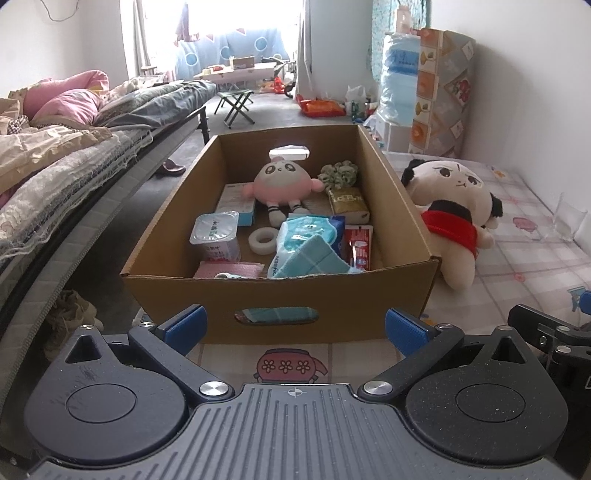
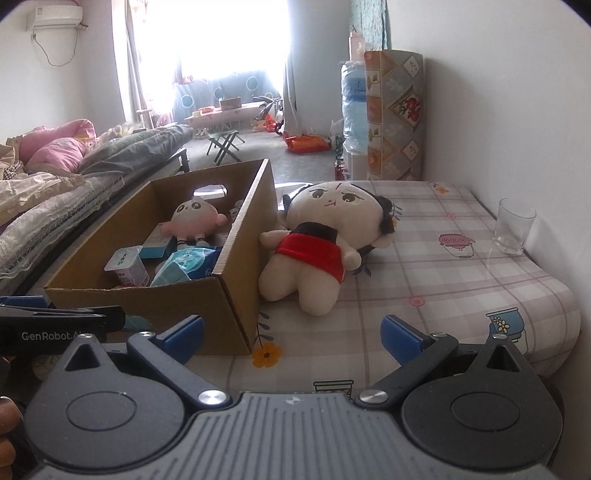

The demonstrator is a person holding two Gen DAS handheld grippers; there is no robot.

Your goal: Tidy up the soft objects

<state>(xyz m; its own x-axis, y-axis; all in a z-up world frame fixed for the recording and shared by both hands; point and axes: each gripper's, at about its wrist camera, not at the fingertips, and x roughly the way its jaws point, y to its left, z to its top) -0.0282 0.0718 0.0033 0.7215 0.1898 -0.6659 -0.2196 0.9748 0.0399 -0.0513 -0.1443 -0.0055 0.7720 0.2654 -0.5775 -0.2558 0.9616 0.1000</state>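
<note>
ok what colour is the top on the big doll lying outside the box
Red, with a black collar, on the big doll beside the cardboard box. Clearest in the right wrist view.

Two plush dolls (image 1: 448, 206) (image 1: 282, 184), one box (image 1: 280, 295)

Daylight enters from the far window (image 1: 236, 22), which is overexposed to plain white in both views, washing out the curtains and the wall beside it. The room is otherwise evenly and moderately lit. Soft shadow lies inside the cardboard box (image 1: 391, 184) along its near wall, and under the cream plush doll (image 2: 317, 243). Fisheye distortion bends the bed edge (image 1: 74, 236) and the walls; dark vignetting rounds every corner. Focus is fair at centre, softer toward the far room. The clear glass (image 2: 515, 230) shows faint highlights.
</note>
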